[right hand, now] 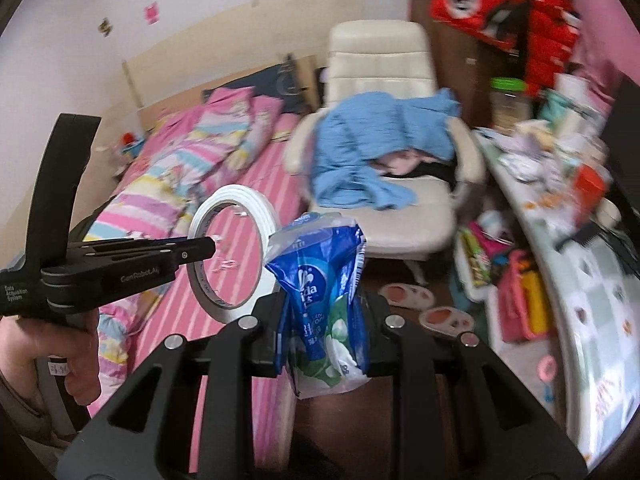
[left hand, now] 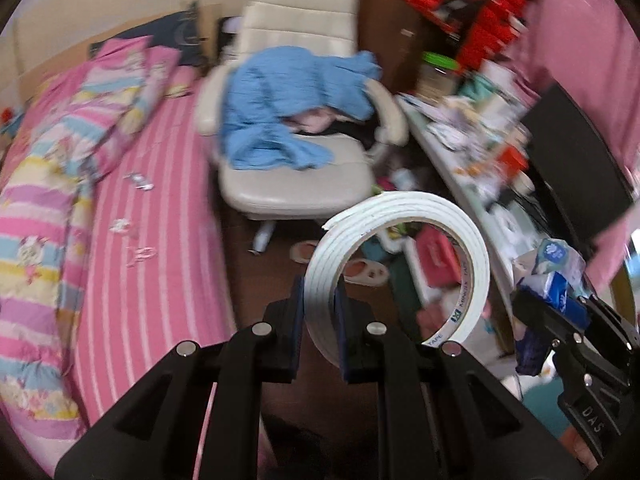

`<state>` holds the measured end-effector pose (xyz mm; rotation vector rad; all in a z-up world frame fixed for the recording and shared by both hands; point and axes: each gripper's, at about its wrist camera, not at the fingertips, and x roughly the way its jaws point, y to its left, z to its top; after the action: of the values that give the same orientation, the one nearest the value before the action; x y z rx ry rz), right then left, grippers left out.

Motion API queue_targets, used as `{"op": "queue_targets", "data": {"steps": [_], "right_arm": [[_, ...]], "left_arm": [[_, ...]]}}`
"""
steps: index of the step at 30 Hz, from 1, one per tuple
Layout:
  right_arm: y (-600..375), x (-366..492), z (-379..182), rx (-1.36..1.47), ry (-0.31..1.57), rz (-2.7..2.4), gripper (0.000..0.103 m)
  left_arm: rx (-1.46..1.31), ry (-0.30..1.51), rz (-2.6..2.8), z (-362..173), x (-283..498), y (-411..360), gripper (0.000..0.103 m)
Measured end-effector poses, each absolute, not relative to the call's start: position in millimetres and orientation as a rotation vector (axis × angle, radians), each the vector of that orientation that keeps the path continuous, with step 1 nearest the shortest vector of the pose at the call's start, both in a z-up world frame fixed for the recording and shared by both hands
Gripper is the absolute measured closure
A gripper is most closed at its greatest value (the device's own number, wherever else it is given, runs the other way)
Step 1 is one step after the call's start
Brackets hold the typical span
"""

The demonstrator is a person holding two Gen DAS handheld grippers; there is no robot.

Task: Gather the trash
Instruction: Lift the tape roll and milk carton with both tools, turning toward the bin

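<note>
The left claw (left hand: 318, 320) is clamped tight on the rim of a nearly used-up tape roll (left hand: 400, 256), gripping the thin wall of the ring so the hoop stands upright beyond the pads and cannot slip off. The right claw (right hand: 322, 328) is closed partway around a crumpled blue and white tissue wrapper (right hand: 326, 300), squeezing its middle so the loose ends stick out above and below. Both pieces of trash are held up in the air, just beside each other, above the floor between the pink bed (right hand: 256, 184) and the cluttered worktop (right hand: 592, 280). With each claw full, the sensible next step is probably carrying both to a bin, though none is in view
</note>
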<state>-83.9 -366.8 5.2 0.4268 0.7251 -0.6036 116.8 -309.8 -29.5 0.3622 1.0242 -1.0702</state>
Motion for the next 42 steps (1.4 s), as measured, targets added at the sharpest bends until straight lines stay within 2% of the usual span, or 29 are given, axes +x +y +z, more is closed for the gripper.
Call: {"op": "queue_targets", "data": {"steps": [9,21,42], "right_arm": [[-378,-239,12,0.513,0.681,-0.809,0.077],[-362,-422,22,0.589,0.604,-1.014,0.077],[-320,-646,10,0.754,0.476,-1.339,0.077]], "left_arm": [[0.497,0.992,-1.298,-21,-35,-365,0.089],[0.615,0.932,-1.496,-8,-212,-386,0.089],[0.835,0.825,-1.787,-5,-446,-402,0.089]]}}
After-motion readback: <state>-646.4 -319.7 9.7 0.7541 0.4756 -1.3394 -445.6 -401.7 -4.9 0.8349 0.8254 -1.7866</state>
